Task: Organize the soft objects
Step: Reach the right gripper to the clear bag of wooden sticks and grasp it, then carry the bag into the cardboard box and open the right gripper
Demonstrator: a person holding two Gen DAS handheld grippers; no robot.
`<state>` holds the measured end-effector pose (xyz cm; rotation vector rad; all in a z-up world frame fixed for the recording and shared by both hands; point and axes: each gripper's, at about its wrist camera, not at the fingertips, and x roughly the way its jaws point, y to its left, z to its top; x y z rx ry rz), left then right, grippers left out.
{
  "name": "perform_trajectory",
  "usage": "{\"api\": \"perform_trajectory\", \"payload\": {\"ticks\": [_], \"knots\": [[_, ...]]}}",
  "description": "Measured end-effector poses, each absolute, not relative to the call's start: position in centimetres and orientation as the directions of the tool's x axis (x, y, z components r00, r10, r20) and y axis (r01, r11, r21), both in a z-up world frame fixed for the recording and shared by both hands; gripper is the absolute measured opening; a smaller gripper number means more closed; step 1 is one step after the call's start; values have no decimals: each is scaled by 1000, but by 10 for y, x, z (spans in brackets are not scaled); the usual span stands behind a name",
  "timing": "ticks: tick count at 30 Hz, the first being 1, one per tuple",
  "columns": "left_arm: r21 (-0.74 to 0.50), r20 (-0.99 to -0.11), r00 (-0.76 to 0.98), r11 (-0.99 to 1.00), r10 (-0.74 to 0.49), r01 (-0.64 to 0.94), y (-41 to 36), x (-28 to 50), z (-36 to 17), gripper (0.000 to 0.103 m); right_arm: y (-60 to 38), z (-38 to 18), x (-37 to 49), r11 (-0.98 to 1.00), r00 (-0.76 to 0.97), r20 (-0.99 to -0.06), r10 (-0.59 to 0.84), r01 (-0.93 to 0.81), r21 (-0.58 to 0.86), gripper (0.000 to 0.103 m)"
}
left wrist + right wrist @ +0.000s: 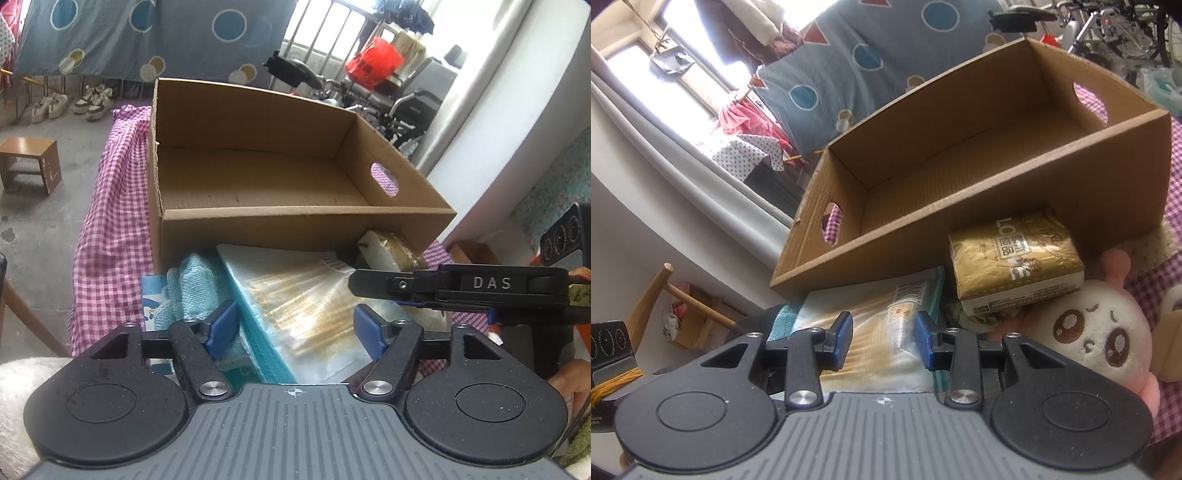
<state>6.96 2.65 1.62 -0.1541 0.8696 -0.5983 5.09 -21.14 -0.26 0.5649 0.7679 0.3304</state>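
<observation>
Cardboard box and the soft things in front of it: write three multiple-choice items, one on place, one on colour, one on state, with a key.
1. Where does the gold tissue pack lie?
A. Inside the box
B. In front of the box's near wall
C. On the wooden stool

2. What colour is the checked cloth under the cardboard box?
A. Pink and white
B. Green and yellow
C. Plain black

3. What is in the box now?
A. The plush toy
B. A clear plastic packet
C. Nothing visible

Key: 1 B, the pack leans at the outer wall beside the plush toy; 2 A, pink checks show beside the box; 3 C, both views show bare cardboard floor.
</observation>
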Motion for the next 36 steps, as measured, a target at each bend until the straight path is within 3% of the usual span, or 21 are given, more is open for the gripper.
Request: {"api": "perform_trajectory", "payload": {"ticks": [8,23,30,36], "knots": [[-326,-681,495,829,-539,454,15,68,20,77,-207,-12,61,793,640,-583,501,-70,606,36],[-251,-568,634,844,-525,474,17,44,82,76,-211,34,30,746,693,-435,575,-225,627,31],[-273,-514,649,824,-561,496,12,83,106,76,-218,74,49,720,699,-369,612,-299,627,31],[-322,-547,595,804,-589,500,4,146,99,76,-220,100,93,751,710,-372,598,-334,570,31]]}}
